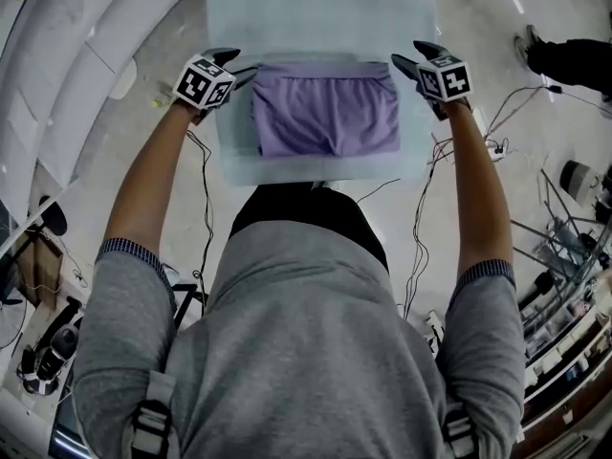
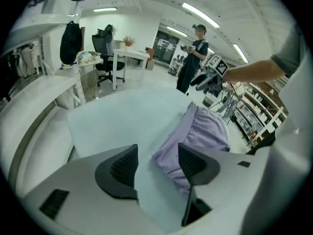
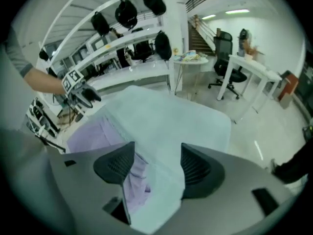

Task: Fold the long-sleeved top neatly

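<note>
Folded top, both grippers' jaws apart
Left gripper (image 1: 234, 66) and right gripper (image 1: 409, 57) flank the long-sleeved top (image 1: 327, 113) by the worktop's (image 1: 316, 8) near edge; a jaw snagging fabric could drag the fold open.

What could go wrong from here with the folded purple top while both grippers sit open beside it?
The left gripper is open with the purple top's edge showing between its fingers; withdrawing carelessly might snag it and drag the fold open.
The right gripper, also open, stands close to the opposite edge over the pale table cover and could ruck either.
The top looks puffy and creased, so the fold may loosen.
</note>
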